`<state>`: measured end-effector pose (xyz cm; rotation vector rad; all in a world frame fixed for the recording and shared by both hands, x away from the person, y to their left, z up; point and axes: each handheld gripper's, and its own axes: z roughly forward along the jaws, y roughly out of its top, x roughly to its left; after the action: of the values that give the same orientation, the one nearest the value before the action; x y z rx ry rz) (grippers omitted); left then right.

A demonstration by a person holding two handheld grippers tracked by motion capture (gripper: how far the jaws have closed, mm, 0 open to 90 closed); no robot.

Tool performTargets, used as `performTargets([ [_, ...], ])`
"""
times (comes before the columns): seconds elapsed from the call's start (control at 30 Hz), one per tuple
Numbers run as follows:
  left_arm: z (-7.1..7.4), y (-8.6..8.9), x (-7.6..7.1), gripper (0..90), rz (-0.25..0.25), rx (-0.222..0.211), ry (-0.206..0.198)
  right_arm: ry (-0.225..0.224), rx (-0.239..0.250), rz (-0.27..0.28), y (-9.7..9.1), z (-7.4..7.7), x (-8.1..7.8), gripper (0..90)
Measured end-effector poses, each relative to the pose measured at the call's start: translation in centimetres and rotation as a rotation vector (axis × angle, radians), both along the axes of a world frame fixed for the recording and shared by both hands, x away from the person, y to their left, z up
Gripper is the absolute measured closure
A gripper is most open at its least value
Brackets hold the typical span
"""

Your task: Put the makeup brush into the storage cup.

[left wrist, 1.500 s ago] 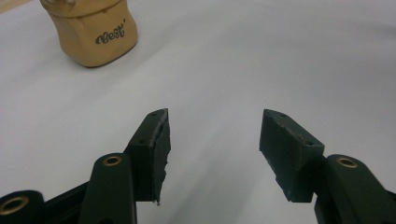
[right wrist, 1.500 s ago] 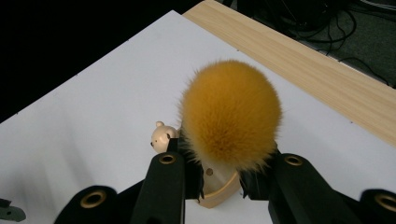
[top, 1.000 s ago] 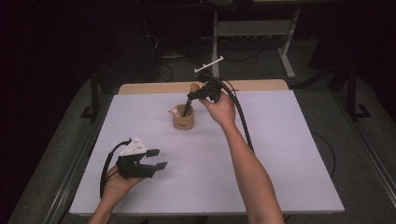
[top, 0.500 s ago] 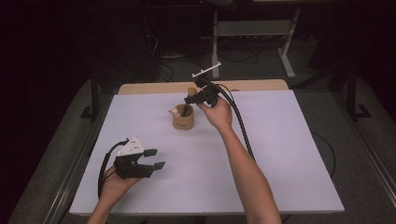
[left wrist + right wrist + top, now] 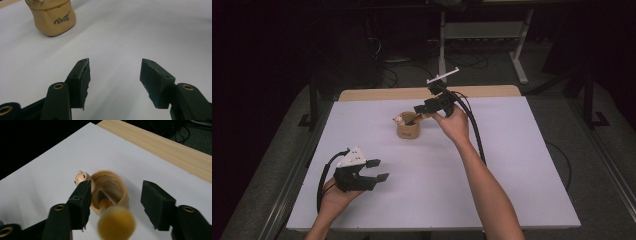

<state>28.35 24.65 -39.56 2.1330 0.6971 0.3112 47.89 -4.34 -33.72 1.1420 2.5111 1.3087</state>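
Right gripper view shows the right gripper (image 5: 113, 195) poised above the cup (image 5: 110, 191), a tan cup with a small bear figure (image 5: 82, 178) on its rim; a stick with a round yellow end (image 5: 116, 225) stands in the cup, its lower part inside and its blurred yellow end lying between the jaws; the jaws have just been opening and now stand apart, with neither pad pressing on the stick. High view places the cup (image 5: 408, 129) on the white table (image 5: 512, 165), toward the far middle, with the right gripper (image 5: 422, 111) just beside and above it. The left gripper (image 5: 379, 170) rests near the front left of the table, well apart from the cup; left gripper view shows its jaws apart with bare table between them and the cup (image 5: 53, 17) farther off. Judgement: placing the stick in the cup appears done, since the stick sits inside and the grip is released; what remains is to draw the right gripper clear without tipping the cup; whether further items follow cannot be told.
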Motion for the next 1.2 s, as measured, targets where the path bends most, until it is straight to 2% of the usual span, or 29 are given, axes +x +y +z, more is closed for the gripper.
performTargets([
  [0.07,0.0,0.0,0.0,40.8,-0.003,0.003,-0.003,-0.020,0.003,0.001,-0.5,0.1,-0.3,37.6],
  [0.17,0.1,-0.1,0.0,40.4,-0.001,-0.002,-0.001,-0.018,0.020,-0.006,-1.3,0.3,-0.9,34.8],
  [0.37,0.0,-0.3,0.0,38.3,0.003,-0.007,-0.001,-0.034,0.013,-0.002,-2.9,0.0,-1.7,30.1],
  [0.43,0.0,-0.3,0.1,36.9,0.003,-0.002,-0.001,-0.027,0.014,-0.006,-3.4,0.0,-1.9,29.1],
  [0.47,0.0,-0.3,0.1,35.2,0.004,-0.001,0.000,-0.044,0.022,0.001,-3.8,-0.1,-2.2,28.8],
  [0.57,0.0,-0.3,0.1,33.9,0.015,-0.004,0.014,-0.043,0.025,0.002,-4.1,-0.2,-2.4,27.9],
  [0.63,0.0,-0.3,0.1,32.8,0.014,-0.001,0.007,-0.054,0.027,0.006,-4.5,-0.3,-2.7,27.4],
  [0.67,0.0,-0.3,0.1,32.6,0.013,0.000,0.005,-0.038,0.032,0.001,-4.6,-0.2,-2.9,26.7],
  [1.2,0.2,-0.1,0.2,29.9,0.020,-0.012,0.007,-0.065,0.032,-0.027,-7.9,-0.6,-4.7,25.5],
])
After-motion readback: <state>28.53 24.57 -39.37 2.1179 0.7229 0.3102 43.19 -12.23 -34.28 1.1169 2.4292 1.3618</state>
